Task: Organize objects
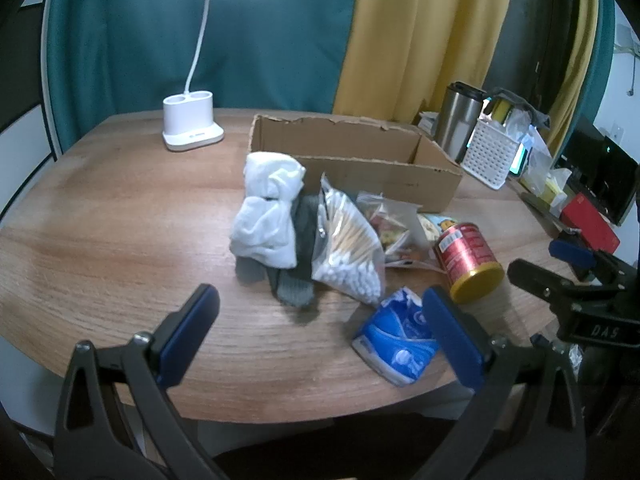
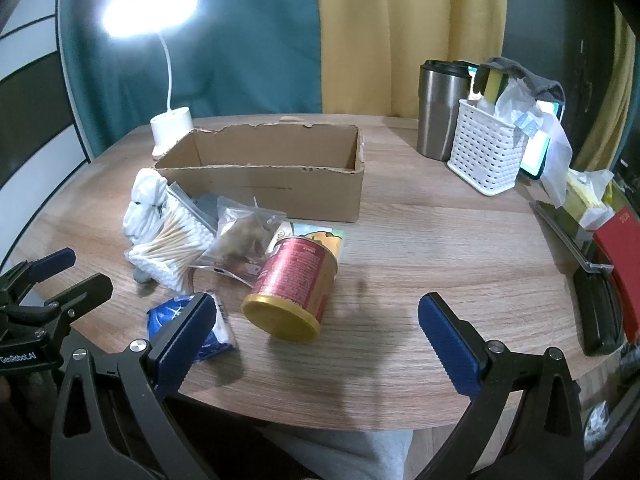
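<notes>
Surface: round wood-grain table [image 2: 420, 248], light brown laminate, streaky grain.
Room: teal curtain [image 1: 160, 40] and yellow curtain [image 1: 420, 32] hang behind; lit white desk lamp [image 1: 192, 128] with gooseneck and two-hole base at the table's far side.
Box: one open brown cardboard box [image 2: 280, 176], ragged top edge, nothing seen inside, middle of table.
Pile, just in front of box, items touching or overlapping: one crumpled white cloth [image 1: 268, 208]; one grey knit fabric piece [image 1: 296, 264] under it; one clear bag of wooden cotton swabs [image 2: 172, 244]; one clear zip bag of brownish bits [image 2: 244, 240]; one flat packet with cartoon print [image 2: 320, 236], partly hidden.
Can: one red cylindrical tin with gold end [image 2: 292, 284], lying on its side, beside the pile.
Tissues: one blue soft tissue pack [image 1: 396, 336], near table edge.
Far right: one steel tumbler with black lid [image 2: 440, 108]; one white perforated plastic basket [image 2: 484, 156], stuffed; one red flat book [image 2: 620, 264].
Left claw [image 1: 320, 332]: fingers wide apart, holding nothing, above near edge.
Right claw [image 2: 316, 340]: fingers wide apart, holding nothing, tin lies ahead between them.
</notes>
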Available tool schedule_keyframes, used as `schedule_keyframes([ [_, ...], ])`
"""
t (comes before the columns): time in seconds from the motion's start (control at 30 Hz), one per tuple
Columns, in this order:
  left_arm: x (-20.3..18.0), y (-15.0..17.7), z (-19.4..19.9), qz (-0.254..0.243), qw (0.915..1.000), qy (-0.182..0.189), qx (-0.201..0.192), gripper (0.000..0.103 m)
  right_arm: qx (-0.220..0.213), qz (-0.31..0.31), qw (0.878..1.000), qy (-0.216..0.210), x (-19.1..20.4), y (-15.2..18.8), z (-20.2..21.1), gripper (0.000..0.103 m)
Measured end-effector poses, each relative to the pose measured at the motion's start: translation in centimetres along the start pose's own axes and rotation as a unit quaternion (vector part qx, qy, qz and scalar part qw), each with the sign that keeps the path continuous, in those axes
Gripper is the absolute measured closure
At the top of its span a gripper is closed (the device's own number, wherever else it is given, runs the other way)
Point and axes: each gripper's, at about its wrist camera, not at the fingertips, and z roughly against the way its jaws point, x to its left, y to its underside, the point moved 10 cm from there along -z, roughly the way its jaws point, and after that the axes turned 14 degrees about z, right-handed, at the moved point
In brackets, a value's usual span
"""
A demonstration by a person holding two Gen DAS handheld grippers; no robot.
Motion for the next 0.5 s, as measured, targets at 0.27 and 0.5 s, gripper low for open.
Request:
schedule_keyframes([
  [0.27,-0.03,0.04,-0.05,0.003,1.0,0.003,0.001,0.001,0.001,-0.002,1.0,-0.005,0.11,-0.02,0.01,0.0],
  [0.5,0.01,0.08,0.02,0.004,1.0,0.003,0.002,0.001,0.001,-0.002,1.0,-0.004,0.15,-0.07,0.02,0.0],
])
